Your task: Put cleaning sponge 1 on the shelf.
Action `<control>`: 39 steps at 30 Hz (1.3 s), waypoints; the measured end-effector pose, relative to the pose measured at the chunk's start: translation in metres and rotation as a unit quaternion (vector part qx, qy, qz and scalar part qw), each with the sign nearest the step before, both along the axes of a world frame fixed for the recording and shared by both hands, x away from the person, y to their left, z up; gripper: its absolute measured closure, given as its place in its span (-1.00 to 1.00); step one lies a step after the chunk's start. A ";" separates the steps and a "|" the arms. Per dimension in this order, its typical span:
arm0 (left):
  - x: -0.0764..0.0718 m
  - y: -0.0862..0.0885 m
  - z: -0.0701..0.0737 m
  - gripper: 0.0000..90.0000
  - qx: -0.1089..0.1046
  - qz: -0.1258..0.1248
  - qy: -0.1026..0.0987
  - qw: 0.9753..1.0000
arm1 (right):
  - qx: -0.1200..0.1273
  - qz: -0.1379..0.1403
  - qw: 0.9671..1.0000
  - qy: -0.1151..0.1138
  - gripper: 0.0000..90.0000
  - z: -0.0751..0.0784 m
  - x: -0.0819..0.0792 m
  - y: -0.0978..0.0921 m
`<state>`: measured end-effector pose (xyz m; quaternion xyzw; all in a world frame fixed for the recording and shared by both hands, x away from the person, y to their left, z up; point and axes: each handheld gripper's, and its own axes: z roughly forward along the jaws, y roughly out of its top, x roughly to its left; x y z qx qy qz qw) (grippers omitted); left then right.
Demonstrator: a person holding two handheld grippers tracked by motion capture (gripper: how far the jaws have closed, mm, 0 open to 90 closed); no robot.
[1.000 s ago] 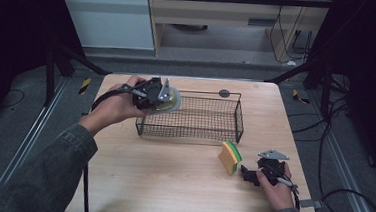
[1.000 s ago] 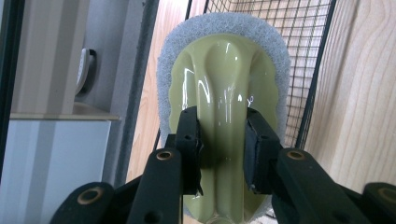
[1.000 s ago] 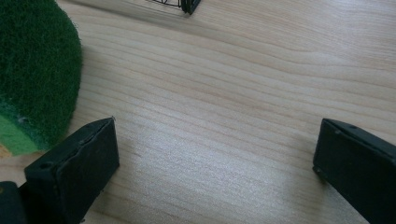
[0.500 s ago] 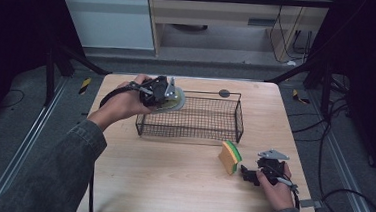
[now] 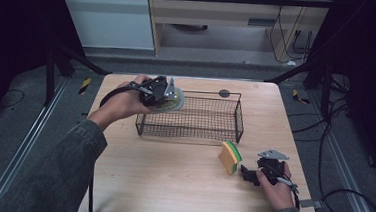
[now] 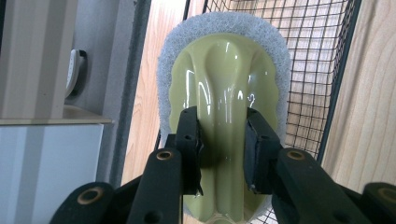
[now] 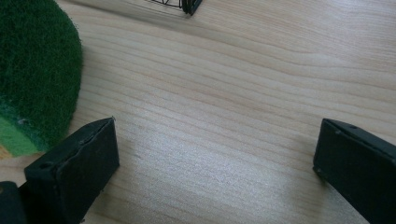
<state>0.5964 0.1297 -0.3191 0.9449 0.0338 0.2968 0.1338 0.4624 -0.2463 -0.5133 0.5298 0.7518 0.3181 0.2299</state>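
So the left claw [image 5: 169, 95] is clamped on the raised ridge of a pale green scrubber with a white pad [image 6: 223, 88]. In the left gripper view both jaws pinch that glossy handle from either side, tight, no gap. From the high view the scrubber is up in the air over the near-left corner of the black wire basket [image 5: 195, 119], right around the rim. I can't tell for sure if it's fully inside the basket's outline or just at the edge.

The right claw [image 5: 249, 174] is spread wide and has nothing in it. It's down low at the bench [image 5: 170, 185], and in the right gripper view you just see bare wood between the two jaws. The yellow-and-green sponge [image 5: 230, 157] stands on its edge just beside it, apart from the jaws, outside the basket near its front-right corner.

My read on progress — looks like a "put the cleaning stuff in the basket" job, roughly at the halfway mark at best. The basket looks empty so far. Scrubber is lifted and nearly in place but not let go yet, and the sponge hasn't been grabbed at all — that one's left to do.
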 end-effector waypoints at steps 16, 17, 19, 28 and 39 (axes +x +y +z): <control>0.001 -0.001 -0.009 0.57 0.018 -0.003 0.007 1.000 | 0.000 0.000 1.000 0.000 -0.99 0.000 0.000 0.000; 0.001 -0.001 -0.010 0.57 0.018 -0.004 0.007 1.000 | 0.001 -0.001 1.000 0.000 -0.99 0.000 0.000 0.001; 0.002 -0.001 -0.011 0.57 0.020 -0.004 0.008 1.000 | 0.000 0.000 1.000 0.000 -0.99 0.000 0.000 0.001; 0.002 -0.001 -0.018 0.57 0.027 -0.006 0.015 1.000 | 0.000 -0.001 1.000 -0.001 -0.99 0.000 0.000 0.001; 0.005 0.004 -0.031 0.57 0.041 0.000 0.038 0.998 | 0.000 0.000 1.000 -0.001 -0.99 0.000 0.000 0.001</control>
